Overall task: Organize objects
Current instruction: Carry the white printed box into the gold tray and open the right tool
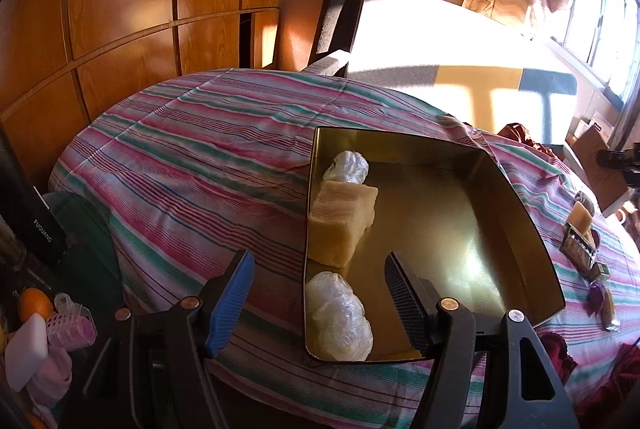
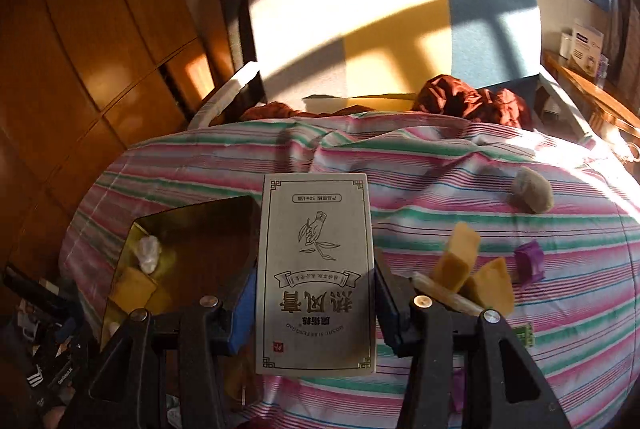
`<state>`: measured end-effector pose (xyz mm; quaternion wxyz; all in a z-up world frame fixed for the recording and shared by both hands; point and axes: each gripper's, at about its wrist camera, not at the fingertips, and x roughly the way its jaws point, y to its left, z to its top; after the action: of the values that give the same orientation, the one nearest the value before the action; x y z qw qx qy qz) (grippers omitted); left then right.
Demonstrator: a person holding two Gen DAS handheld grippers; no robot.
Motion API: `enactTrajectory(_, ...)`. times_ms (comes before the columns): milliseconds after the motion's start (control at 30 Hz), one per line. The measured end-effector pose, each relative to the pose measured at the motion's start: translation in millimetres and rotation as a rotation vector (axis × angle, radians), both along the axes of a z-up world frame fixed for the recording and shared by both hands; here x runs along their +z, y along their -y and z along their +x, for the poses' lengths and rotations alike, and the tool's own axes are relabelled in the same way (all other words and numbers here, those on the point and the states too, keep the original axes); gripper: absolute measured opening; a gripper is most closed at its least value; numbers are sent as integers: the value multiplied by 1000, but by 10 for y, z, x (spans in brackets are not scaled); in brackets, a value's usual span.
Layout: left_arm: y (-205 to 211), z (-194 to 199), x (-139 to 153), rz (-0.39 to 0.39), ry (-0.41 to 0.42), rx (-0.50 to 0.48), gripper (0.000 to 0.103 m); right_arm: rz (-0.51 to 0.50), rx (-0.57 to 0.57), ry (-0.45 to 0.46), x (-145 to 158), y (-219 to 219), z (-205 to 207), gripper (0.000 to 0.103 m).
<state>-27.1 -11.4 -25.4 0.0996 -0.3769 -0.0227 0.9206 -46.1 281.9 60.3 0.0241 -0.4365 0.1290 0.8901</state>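
A gold metal tray [image 1: 532,229] lies on the striped bedspread [image 1: 192,165]. Along its left wall sit a plastic-wrapped bundle [image 1: 347,167], a yellow sponge [image 1: 342,225] and a second plastic bundle [image 1: 340,317]. My left gripper [image 1: 318,255] hangs open over the tray's near left corner, touching nothing. In the right wrist view my right gripper [image 2: 316,269] is shut on an upright grey printed carton [image 2: 316,261], held above the bedspread just right of the tray [image 2: 192,213]. Yellow blocks [image 2: 460,261], a purple piece [image 2: 530,261] and a grey lump [image 2: 532,191] lie loose to the right.
Left of the bed lies clutter: an orange [image 1: 36,303], pink hair rollers [image 1: 70,323], a white bar [image 1: 26,349]. Small wrapped items [image 1: 578,249] rest at the bed's right side. A wooden wardrobe [image 1: 120,9] stands behind, and red cloth [image 2: 472,101] lies at the far edge.
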Motion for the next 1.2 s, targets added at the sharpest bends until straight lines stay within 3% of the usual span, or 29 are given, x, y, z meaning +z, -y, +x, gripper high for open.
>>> enactTrajectory(100, 95, -11, -24, 13, 4, 16, 69, -19, 101, 85, -323, 624, -419, 51)
enactTrajectory(233, 227, -33, -72, 28, 18, 36, 69, -40, 124, 190, -787, 1163, -906, 51)
enactTrajectory(400, 417, -69, -168, 41, 43, 74, 69, -38, 92, 261, -1133, 1531, -1324, 51)
enactTrajectory(567, 516, -92, -244, 45, 62, 95, 69, -125, 35, 279, -1307, 1652, -1637, 52)
enactTrajectory(700, 530, -87, -268, 46, 70, 93, 69, -273, 32, 302, -1377, 1641, -1775, 57)
enactTrajectory(833, 526, -77, -247, 45, 62, 92, 70, -311, 40, 255, -1308, 1581, -1686, 76)
enactTrajectory(867, 522, -73, -235, 46, 58, 92, 70, -315, 40, 245, -1279, 1556, -1649, 76)
enactTrajectory(1200, 335, -14, -120, 38, 31, 52, 71, -129, 87, 75, -782, 1249, -907, 76)
